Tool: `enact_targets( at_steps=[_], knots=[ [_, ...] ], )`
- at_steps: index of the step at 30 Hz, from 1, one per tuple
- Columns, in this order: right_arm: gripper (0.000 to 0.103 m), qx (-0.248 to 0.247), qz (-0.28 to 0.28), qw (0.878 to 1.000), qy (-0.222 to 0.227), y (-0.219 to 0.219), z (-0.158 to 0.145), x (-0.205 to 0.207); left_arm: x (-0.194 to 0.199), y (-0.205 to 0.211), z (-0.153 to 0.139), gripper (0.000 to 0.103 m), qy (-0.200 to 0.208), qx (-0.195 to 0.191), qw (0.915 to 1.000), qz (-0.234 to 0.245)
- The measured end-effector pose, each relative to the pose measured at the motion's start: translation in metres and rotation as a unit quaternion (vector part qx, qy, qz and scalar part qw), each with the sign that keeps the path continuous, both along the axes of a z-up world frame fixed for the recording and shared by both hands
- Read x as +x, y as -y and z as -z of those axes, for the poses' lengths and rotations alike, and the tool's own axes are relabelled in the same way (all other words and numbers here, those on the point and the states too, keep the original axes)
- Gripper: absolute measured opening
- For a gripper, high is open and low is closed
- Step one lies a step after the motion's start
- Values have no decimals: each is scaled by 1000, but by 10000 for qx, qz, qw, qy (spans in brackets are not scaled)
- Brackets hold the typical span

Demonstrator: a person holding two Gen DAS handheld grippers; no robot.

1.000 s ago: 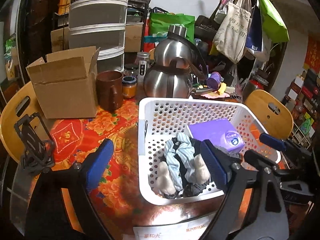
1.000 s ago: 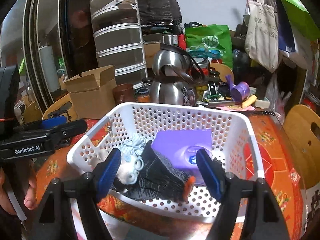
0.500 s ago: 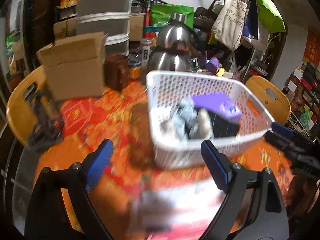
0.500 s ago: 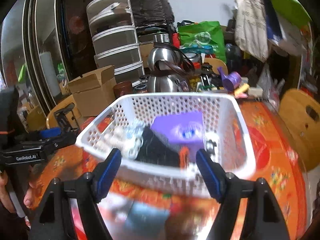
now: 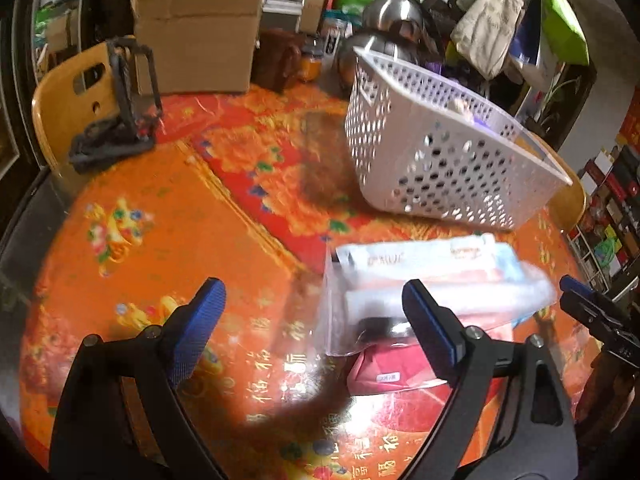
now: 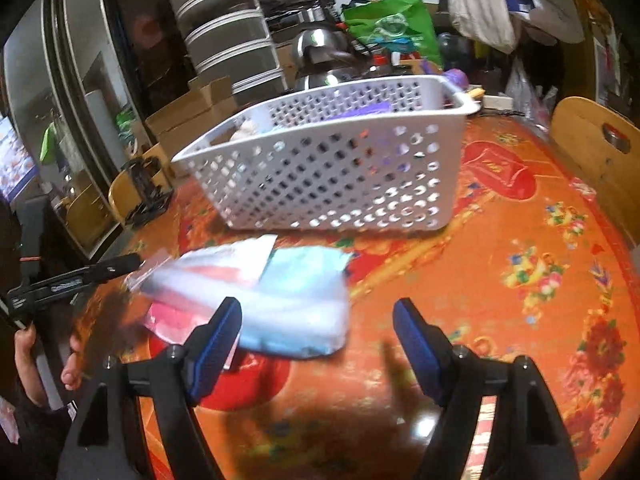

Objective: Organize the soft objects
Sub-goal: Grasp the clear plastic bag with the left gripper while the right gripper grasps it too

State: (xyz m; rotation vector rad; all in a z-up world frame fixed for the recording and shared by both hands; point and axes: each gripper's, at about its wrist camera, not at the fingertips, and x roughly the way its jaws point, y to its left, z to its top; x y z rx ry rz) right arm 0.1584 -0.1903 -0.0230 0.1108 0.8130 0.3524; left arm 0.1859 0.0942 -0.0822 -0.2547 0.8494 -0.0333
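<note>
A white perforated basket (image 5: 440,148) stands on the orange table; it also shows in the right wrist view (image 6: 340,168), with soft items and a purple pack inside, mostly hidden by its wall. In front of it lies a pale blue soft pack in clear plastic (image 5: 440,280), which also shows in the right wrist view (image 6: 296,304), on top of a red packet (image 5: 380,372). My left gripper (image 5: 316,328) is open and empty, just left of the packs. My right gripper (image 6: 316,340) is open and empty, just right of the blue pack.
A cardboard box (image 5: 196,36), brown mug (image 5: 280,60) and steel kettle (image 5: 392,16) stand behind the basket. A black phone stand (image 5: 124,96) sits at the left. Wooden chairs (image 6: 596,148) ring the table. Bags hang at the back right.
Both grippers have pulled back and tilted down from the basket toward the table's front. The packs in front of the basket have come into view. Both stay open.
</note>
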Motion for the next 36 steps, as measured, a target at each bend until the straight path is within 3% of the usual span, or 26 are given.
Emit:
enact_targets(
  at_steps=[5,8,21,36],
  knots=[
    [54,-33,-200,9998,-89,-13,10,-1,10,4,12,88,-146,-297,9993,170],
    [48,-81,-320,9993,-193,-19,16,2,13,7,16,88,-161,-393,9987,273],
    [25,-279,-364,9983,-357,-21,35,6,8,23,15,40,62,-467,9963,712],
    [24,-578,-355,9975,-191,-24,28,9,6,23,15,39,141,-409,9963,738]
  ],
)
